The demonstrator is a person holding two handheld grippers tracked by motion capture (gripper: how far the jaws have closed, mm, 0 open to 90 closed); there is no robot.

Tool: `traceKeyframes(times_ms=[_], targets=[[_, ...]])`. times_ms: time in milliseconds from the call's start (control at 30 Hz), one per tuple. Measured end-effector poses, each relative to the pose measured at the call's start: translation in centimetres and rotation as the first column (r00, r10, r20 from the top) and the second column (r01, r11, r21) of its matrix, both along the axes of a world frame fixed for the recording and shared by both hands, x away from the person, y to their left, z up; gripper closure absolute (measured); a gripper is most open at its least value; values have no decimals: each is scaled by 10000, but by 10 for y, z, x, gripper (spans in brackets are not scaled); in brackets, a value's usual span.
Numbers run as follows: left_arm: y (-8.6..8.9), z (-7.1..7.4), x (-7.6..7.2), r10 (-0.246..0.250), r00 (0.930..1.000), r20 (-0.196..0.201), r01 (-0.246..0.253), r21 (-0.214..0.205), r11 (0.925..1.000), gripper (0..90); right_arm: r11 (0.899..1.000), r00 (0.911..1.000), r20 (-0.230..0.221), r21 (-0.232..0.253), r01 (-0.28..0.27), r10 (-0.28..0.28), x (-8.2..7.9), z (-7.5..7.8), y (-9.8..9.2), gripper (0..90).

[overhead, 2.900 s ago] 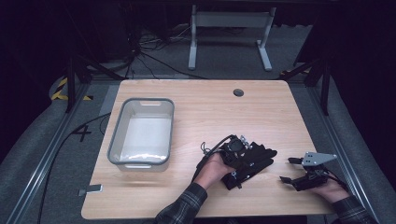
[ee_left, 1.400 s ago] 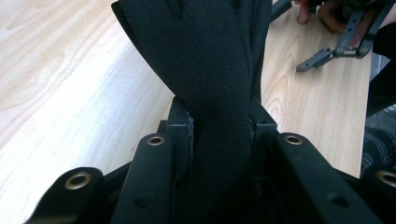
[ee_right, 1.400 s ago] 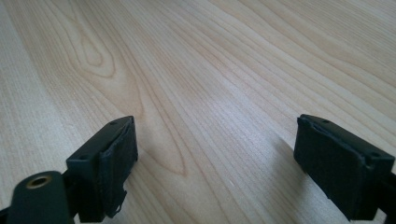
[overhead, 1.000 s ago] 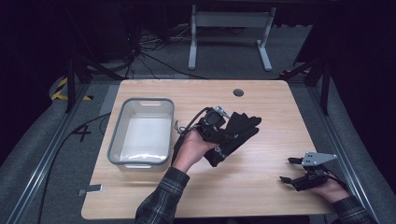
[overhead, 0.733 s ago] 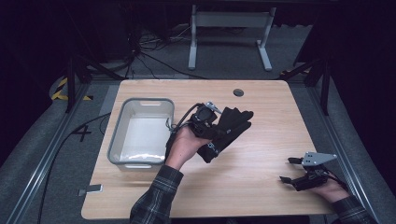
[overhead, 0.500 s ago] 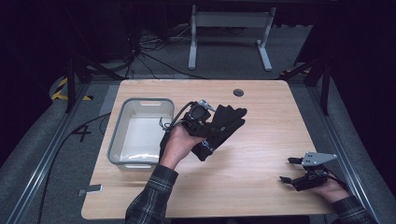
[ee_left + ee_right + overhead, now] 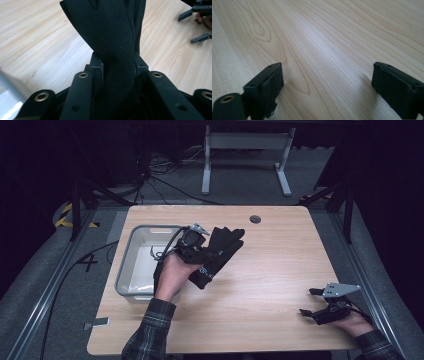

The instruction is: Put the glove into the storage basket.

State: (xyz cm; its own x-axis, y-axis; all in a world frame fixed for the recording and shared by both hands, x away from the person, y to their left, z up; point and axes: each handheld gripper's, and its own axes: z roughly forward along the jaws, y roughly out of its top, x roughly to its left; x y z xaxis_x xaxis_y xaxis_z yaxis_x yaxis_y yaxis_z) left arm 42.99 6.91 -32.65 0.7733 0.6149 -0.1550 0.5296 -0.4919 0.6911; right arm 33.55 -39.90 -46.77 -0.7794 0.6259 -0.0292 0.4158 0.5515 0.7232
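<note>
My left tongs clamp one black fabric glove, possibly two layered, above the wooden surface beside one grey plastic bin. My right tongs rest open, empty.

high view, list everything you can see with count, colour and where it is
glove: one, black, clamped in the left gripper, above the table just right of the bin
bin: one, grey, left part of the table, looks empty
table: one, light wood, centre
cable hole: one, dark, far edge of the table
stand: one, grey metal, on the floor behind the table
cables: several, black, on the floor at the back left
left gripper: one, black, shut on the glove, next to the bin's right rim
right gripper: one, black with a grey plate, jaws open, near right corner of the table
</note>
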Motion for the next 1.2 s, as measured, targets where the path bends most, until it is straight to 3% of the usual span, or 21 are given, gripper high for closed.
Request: traceKeyframes(times_ms=[200, 400, 800, 1200], targets=[[24, 4, -2, 550, 9984, 91, -549, -85, 9985, 701, 9994, 9995, -142, -188, 277, -280, 2, -1, 1, 3], [51, 8, -3, 1178, 9929, 171, -1176, -110, 9930, 702, 9993, 9993, -161, -210, 323, -326, 2, -1, 1, 0], [97, 4, -7, 2388, 9709, 209, -2381, -311, 9707, 702, 9993, 9993, -179, -201, 323, -327, 2, -1, 1, 0], [121, -8, -6, 3080, 9514, 80, -3077, -265, 9511, 702, 9993, 9993, -191, -183, 312, -316, 2, -1, 1, 2]])
